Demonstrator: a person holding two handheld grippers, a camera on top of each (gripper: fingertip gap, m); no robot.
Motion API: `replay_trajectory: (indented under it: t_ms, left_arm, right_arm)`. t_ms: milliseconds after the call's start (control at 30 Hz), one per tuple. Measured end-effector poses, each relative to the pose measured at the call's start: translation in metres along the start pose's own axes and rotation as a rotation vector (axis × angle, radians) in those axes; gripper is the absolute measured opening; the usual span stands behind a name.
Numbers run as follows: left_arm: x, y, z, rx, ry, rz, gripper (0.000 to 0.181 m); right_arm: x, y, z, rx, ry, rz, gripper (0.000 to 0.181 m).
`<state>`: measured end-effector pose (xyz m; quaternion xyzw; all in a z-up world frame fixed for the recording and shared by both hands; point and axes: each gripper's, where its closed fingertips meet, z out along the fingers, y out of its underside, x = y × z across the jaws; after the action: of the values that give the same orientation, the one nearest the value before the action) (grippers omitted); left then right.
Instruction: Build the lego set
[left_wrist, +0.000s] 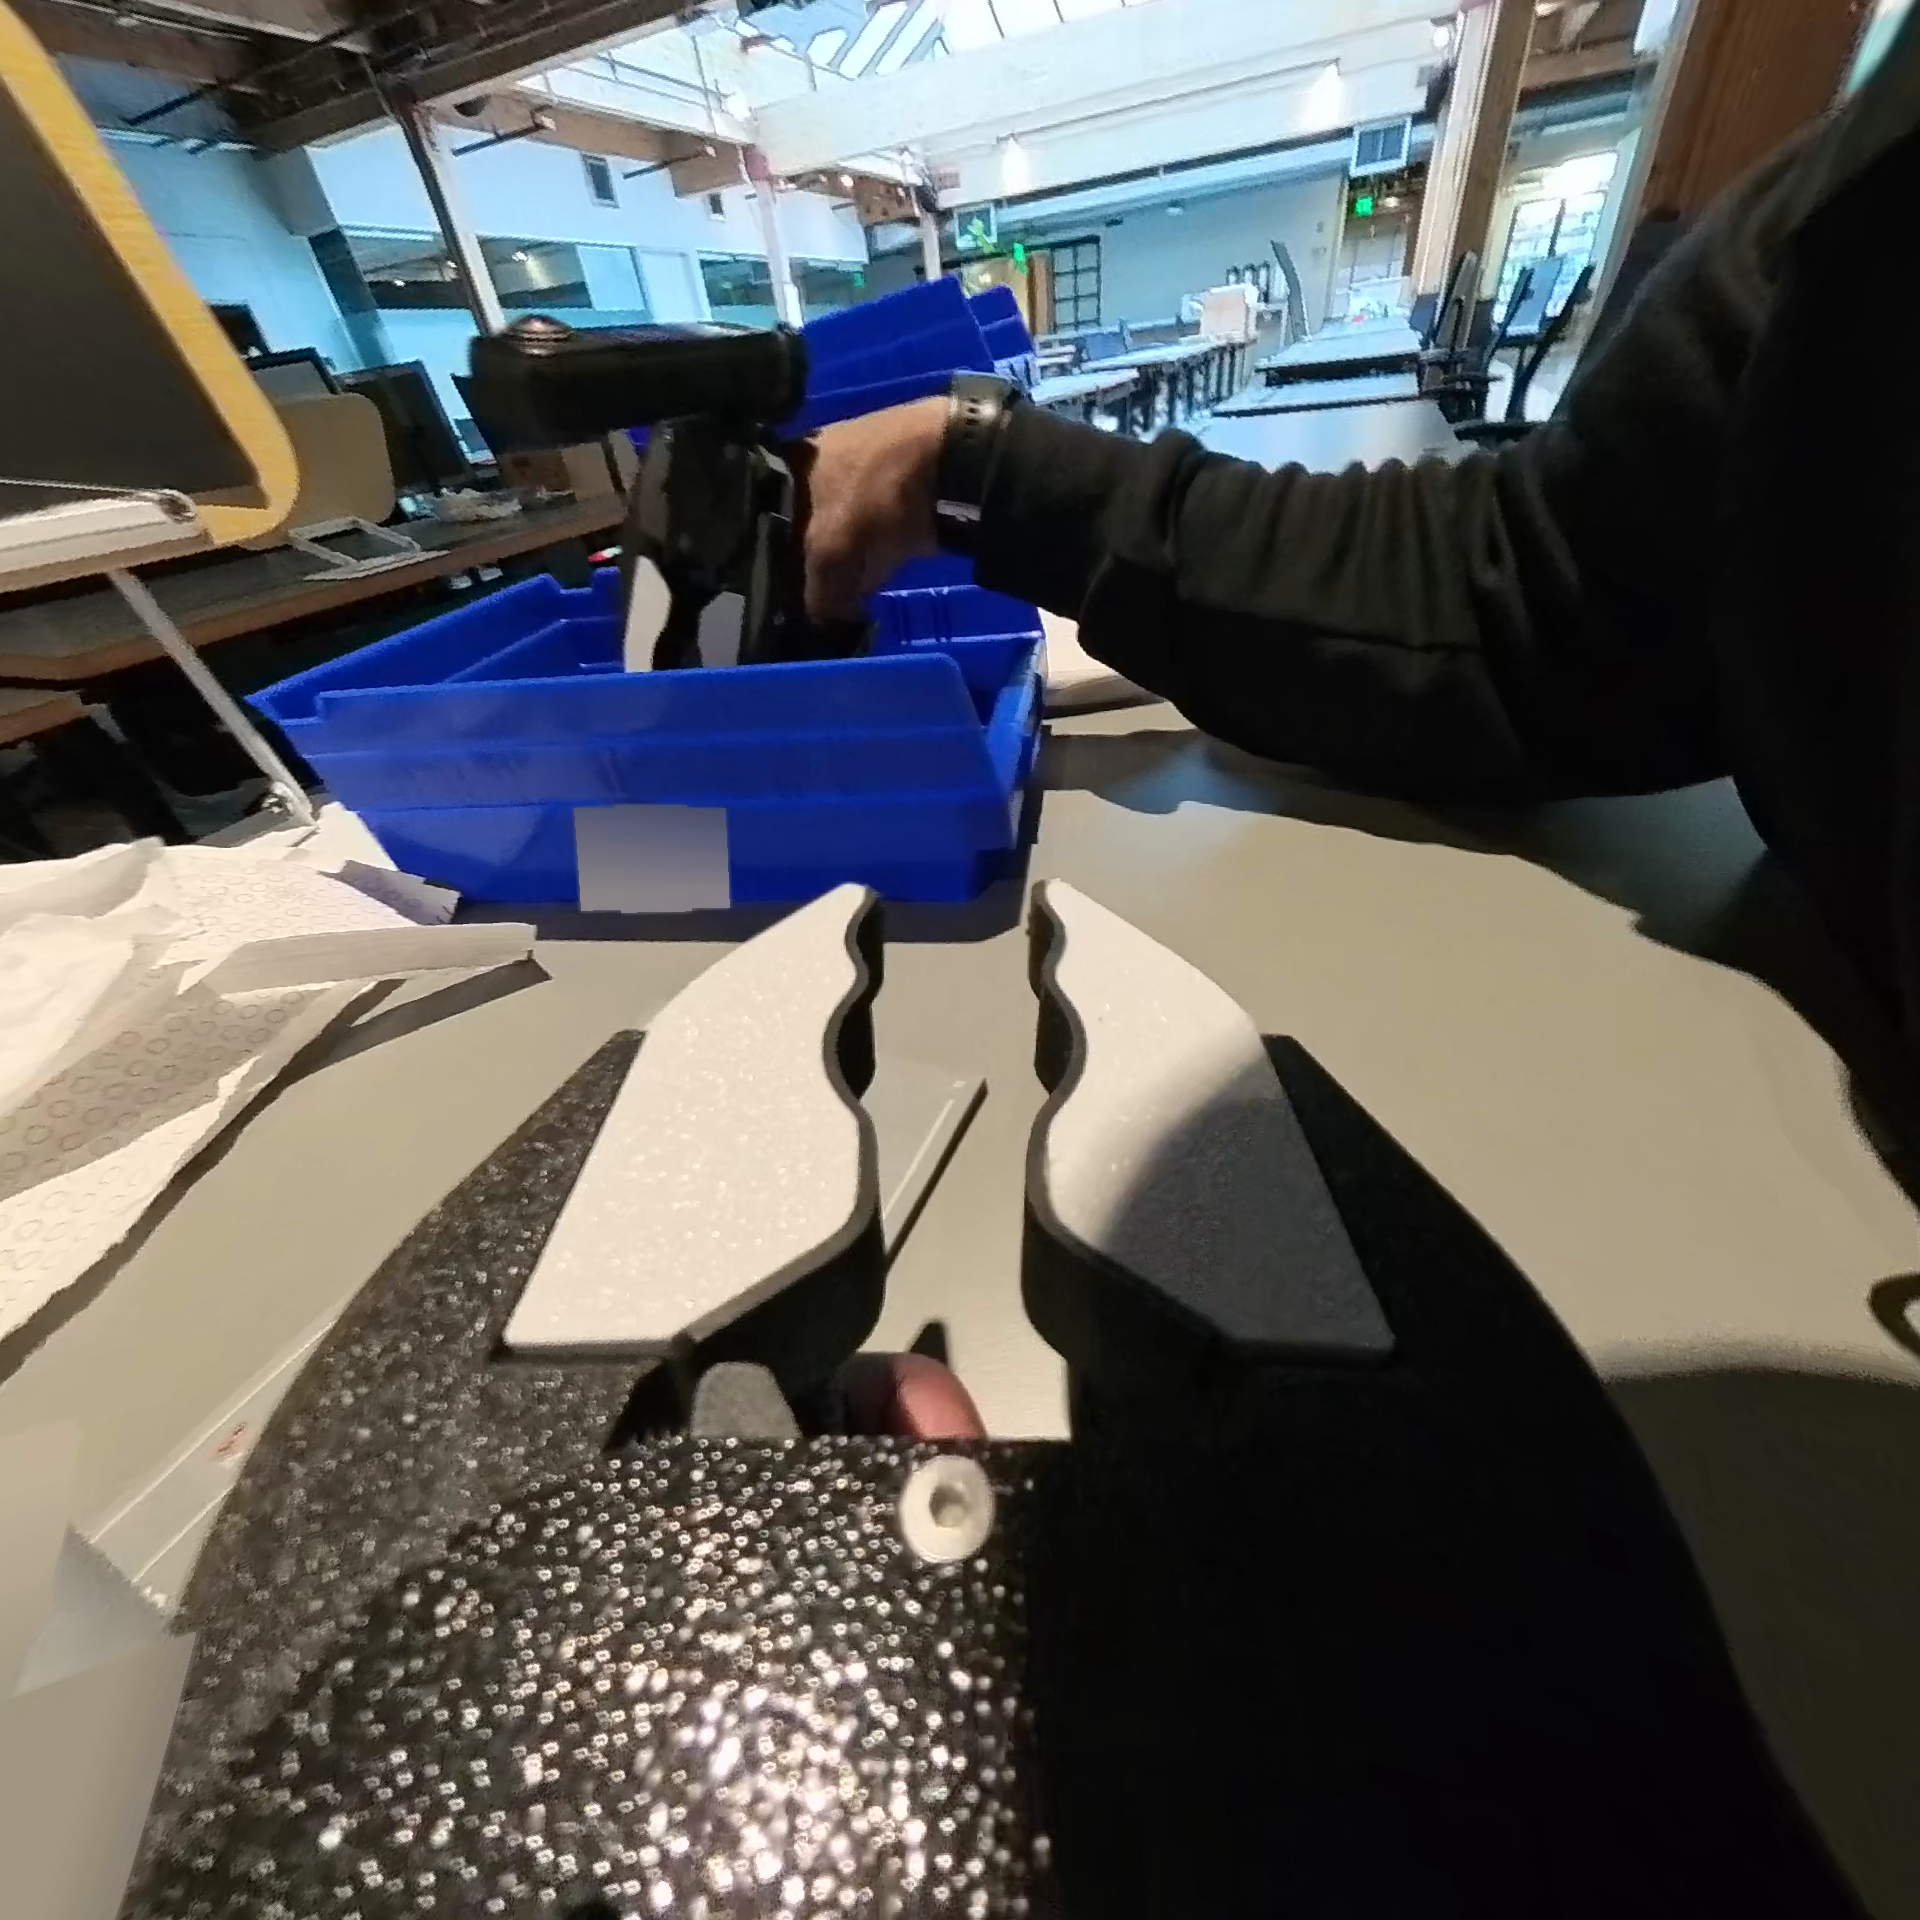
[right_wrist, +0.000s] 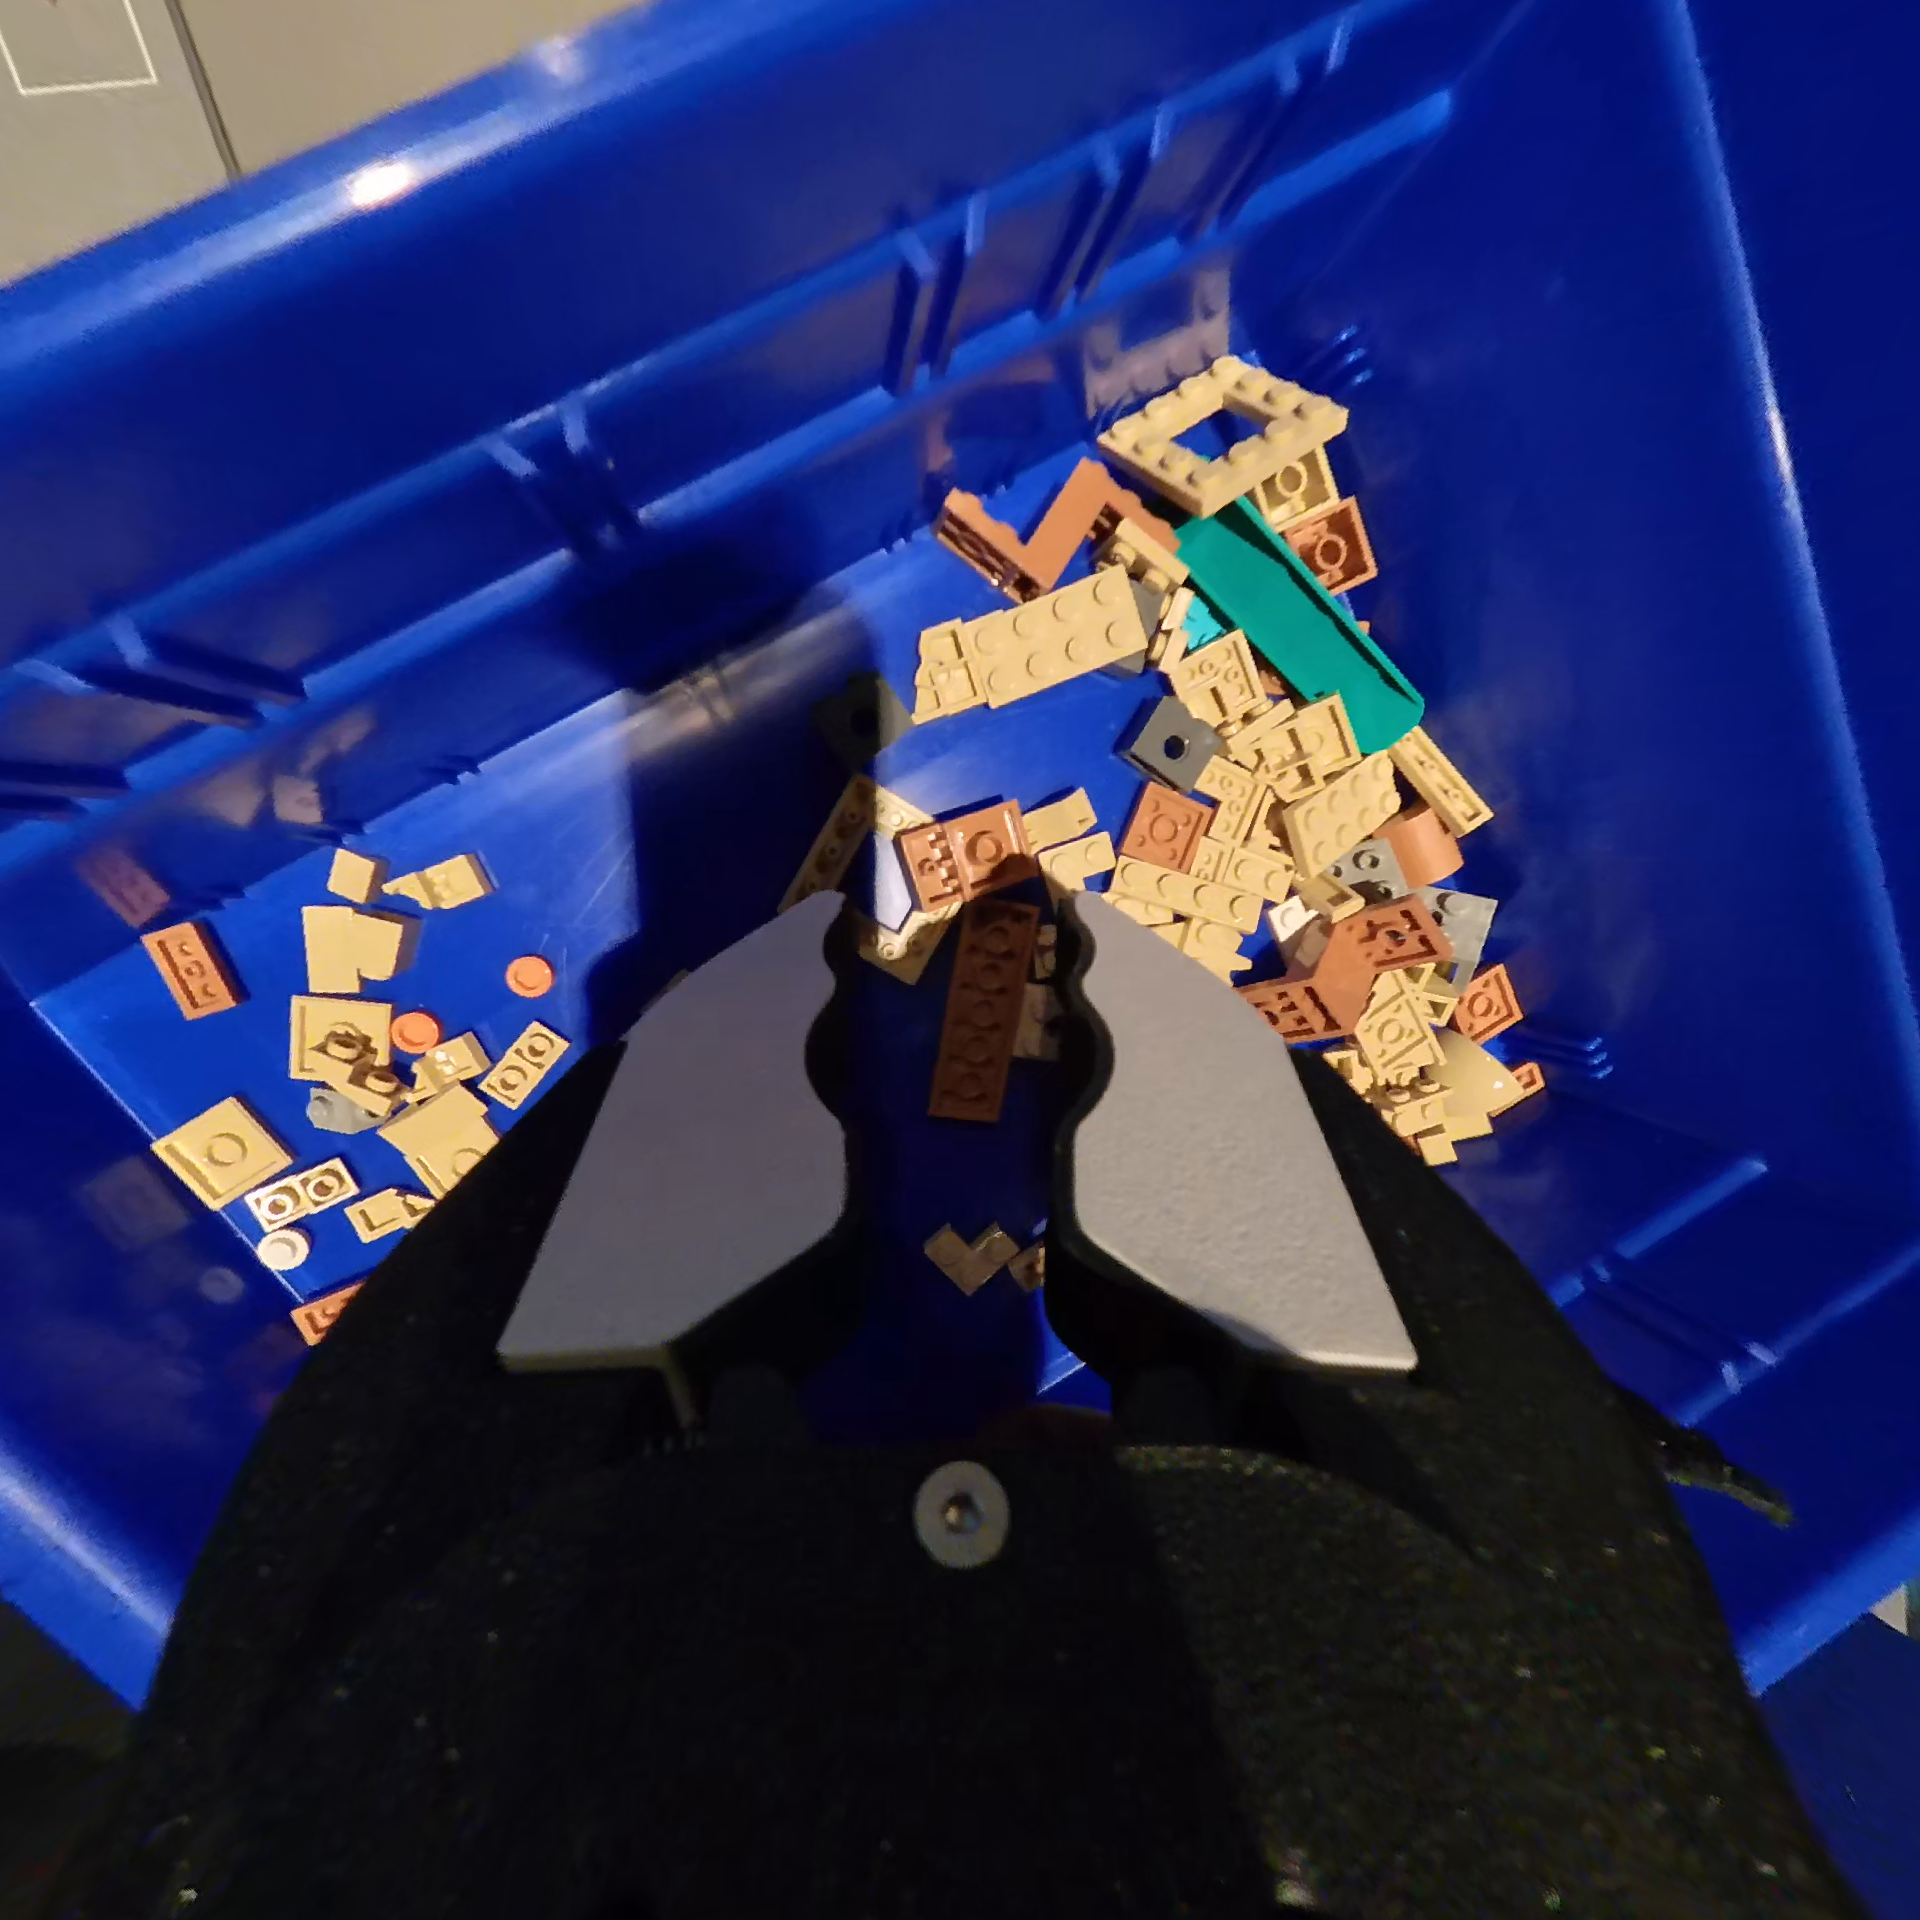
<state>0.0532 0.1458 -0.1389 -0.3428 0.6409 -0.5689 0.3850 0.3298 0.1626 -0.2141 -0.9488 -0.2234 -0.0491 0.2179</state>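
Note:
My left gripper is open and empty, held low over the grey table and facing a blue bin. A person's hand holds my right gripper pointing down into that bin. In the right wrist view the right gripper is open just above the bin floor. A long brown plate lies between its fingers, close to the right one. A heap of tan, brown and grey pieces lies to the right, with a teal piece and a tan frame plate. Small tan and brown pieces are scattered on the left.
Torn white paper bags lie on the table at the left. A tilted stand with a yellow-edged board is at the upper left. More blue bins stand behind. The person's black sleeve crosses from the right. The grippers' ends are close to 30 cm from one another. The teal piece is about 8 cm from my right fingertips and 35 cm from my left.

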Motion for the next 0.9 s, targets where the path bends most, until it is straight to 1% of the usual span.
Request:
replay_trajectory:
  t_ms: [233, 400, 533, 667, 800, 900]
  left_arm:
    - [-0.003, -0.001, -0.001, 0.009, -0.007, -0.018, 0.025]
    - [-0.003, -0.001, -0.001, 0.010, -0.003, -0.021, 0.025]
    - [-0.003, -0.001, -0.001, 0.007, 0.009, -0.022, 0.025]
    - [-0.005, -0.002, 0.001, 0.015, 0.004, -0.020, 0.026]
    - [-0.006, -0.009, 0.009, 0.055, -0.003, -0.085, 0.025]
    - [-0.005, -0.012, 0.020, 0.062, -0.009, -0.102, 0.025]
  right_arm:
    - [0.003, 0.000, 0.000, 0.002, 0.011, 0.014, 0.035]
    - [0.024, 0.002, -0.011, -0.008, 0.086, 0.147, 0.034]
    - [0.044, -0.015, -0.033, 0.095, 0.124, 0.272, 0.031]
    - [0.051, -0.034, -0.049, 0.182, 0.127, 0.274, 0.030]
    - [0.054, -0.046, -0.053, 0.262, 0.092, 0.275, 0.031]
    - [0.056, -0.042, -0.050, 0.268, 0.079, 0.273, 0.031]
